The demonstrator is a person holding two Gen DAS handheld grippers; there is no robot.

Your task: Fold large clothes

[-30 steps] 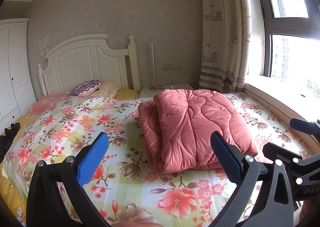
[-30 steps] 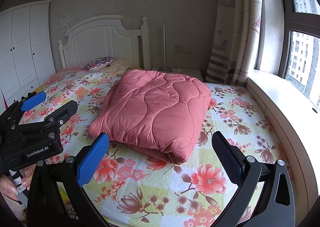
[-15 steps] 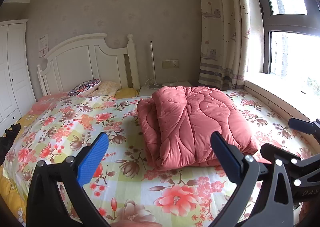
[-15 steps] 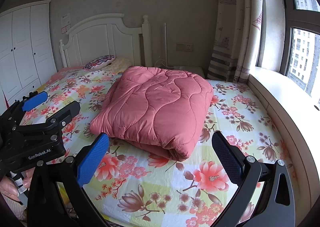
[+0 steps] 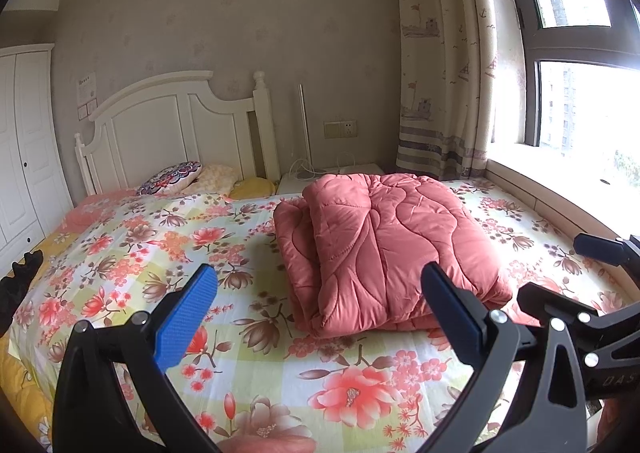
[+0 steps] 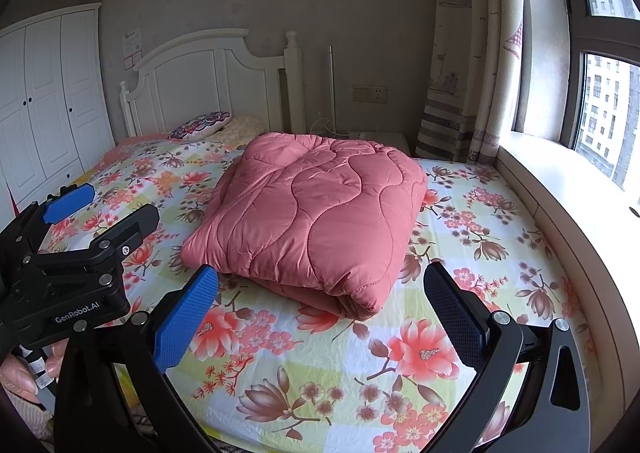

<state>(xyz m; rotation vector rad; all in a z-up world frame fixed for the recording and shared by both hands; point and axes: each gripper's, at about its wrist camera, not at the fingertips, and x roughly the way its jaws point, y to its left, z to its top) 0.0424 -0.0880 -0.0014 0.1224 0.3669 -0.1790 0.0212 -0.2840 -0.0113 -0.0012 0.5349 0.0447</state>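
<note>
Lying folded into a thick rectangular bundle, the salmon-pink quilted comforter rests on the floral-printed bedsheet, toward the window side of the bed. The left gripper hovers above the sheet with its jaws spread wide and nothing between them. The right gripper is likewise wide apart and empty, just short of the bundle's near folded edge.
</note>
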